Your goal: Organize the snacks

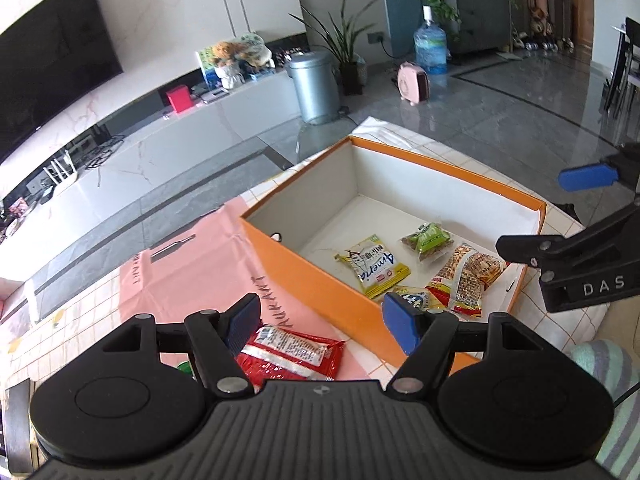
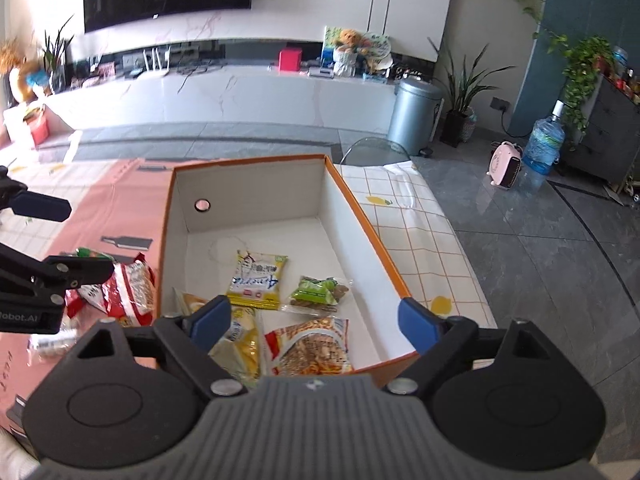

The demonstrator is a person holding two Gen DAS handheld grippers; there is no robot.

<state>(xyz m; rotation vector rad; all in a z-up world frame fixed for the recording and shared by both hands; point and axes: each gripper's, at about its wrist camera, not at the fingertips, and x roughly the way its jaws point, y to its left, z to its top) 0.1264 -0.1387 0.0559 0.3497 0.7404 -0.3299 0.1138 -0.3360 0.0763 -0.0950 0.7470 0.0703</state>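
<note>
Sitting on pink sheet, open orange cardboard box (image 2: 362, 216) with four snack packets inside, right gripper (image 2: 318, 322) spread wide, empty, above its near end, left gripper (image 1: 322, 322) wide apart, empty, red foil snack packet (image 1: 296, 354) just below its fingers, outside box.

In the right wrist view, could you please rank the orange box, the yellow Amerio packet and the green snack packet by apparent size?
1. orange box, clearly largest.
2. yellow Amerio packet.
3. green snack packet, slightly smaller, though the margin is small.
</note>
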